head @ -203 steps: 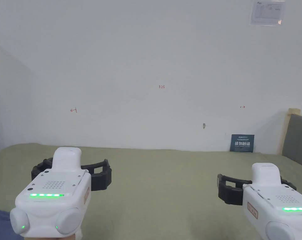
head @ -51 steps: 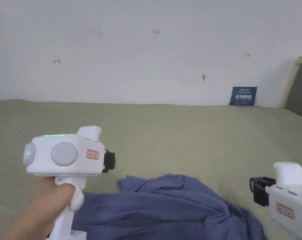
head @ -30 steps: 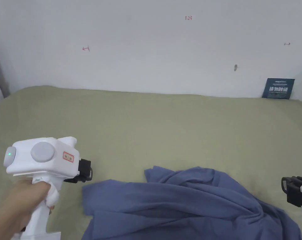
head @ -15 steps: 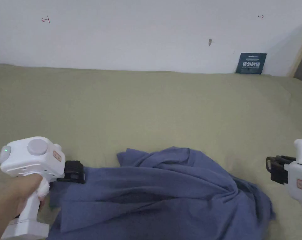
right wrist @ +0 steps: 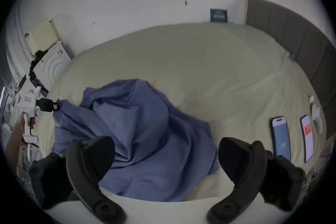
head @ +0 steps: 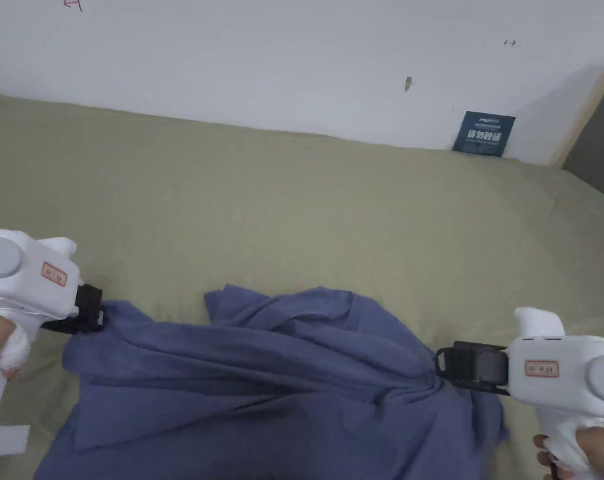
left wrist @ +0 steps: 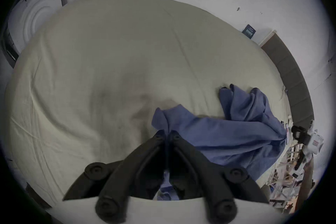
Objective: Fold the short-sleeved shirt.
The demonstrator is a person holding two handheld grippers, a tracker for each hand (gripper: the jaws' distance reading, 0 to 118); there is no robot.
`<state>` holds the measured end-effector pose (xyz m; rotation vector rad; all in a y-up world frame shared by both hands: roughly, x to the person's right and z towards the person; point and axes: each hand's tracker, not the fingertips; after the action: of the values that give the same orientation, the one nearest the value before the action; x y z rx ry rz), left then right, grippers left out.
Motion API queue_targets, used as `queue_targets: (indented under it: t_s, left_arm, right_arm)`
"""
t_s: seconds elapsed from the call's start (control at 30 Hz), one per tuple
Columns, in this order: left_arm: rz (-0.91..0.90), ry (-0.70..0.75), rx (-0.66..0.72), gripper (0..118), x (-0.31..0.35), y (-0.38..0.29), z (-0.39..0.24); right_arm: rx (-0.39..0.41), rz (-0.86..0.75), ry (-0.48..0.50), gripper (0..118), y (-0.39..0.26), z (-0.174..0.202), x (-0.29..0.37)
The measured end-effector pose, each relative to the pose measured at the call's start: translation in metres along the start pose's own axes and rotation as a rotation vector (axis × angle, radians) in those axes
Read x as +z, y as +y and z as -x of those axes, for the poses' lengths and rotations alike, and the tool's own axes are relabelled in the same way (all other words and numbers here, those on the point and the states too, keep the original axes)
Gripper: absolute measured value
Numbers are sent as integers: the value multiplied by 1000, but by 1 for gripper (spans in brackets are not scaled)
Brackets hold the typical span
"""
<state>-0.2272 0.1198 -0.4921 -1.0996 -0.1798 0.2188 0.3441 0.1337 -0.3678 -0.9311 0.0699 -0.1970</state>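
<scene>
Your left gripper point(head: 97, 310) is clamped on one edge of the blue shirt point(head: 282, 381), which lies crumpled on the bed point(head: 294, 212), its long axis running across to your right gripper point(head: 443, 365). That gripper's jaws are spread wide with bunched cloth between them. Folds hide the sleeves and collar, and the shirt's near edge is cut off.

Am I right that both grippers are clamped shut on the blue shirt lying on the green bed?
Not quite. The left gripper is shut on the blue shirt, but the right gripper has its jaws wide open over the cloth, as the right gripper view shows. The shirt does lie on the green bed.
</scene>
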Motion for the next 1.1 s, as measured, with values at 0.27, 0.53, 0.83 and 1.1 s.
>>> queue_targets:
  t_s: [0.27,0.53,0.83,1.1]
  left_arm:
    - [-1,4,-3,3,-3,-5,-2]
    - [-76,-51,24,3,15,-11,2]
    - [-387,-145,21,3,96,13,-10]
    - [-602,-172,-50,3,189,64,-28]
  right_arm:
    - [-120,120,4,6,-17,0,-48]
    - [-174,19,13,6,-8,-1,-30]
    - [-53,-220,109,6,49,35,37]
    - [10,-412,70,6,127,54,90]
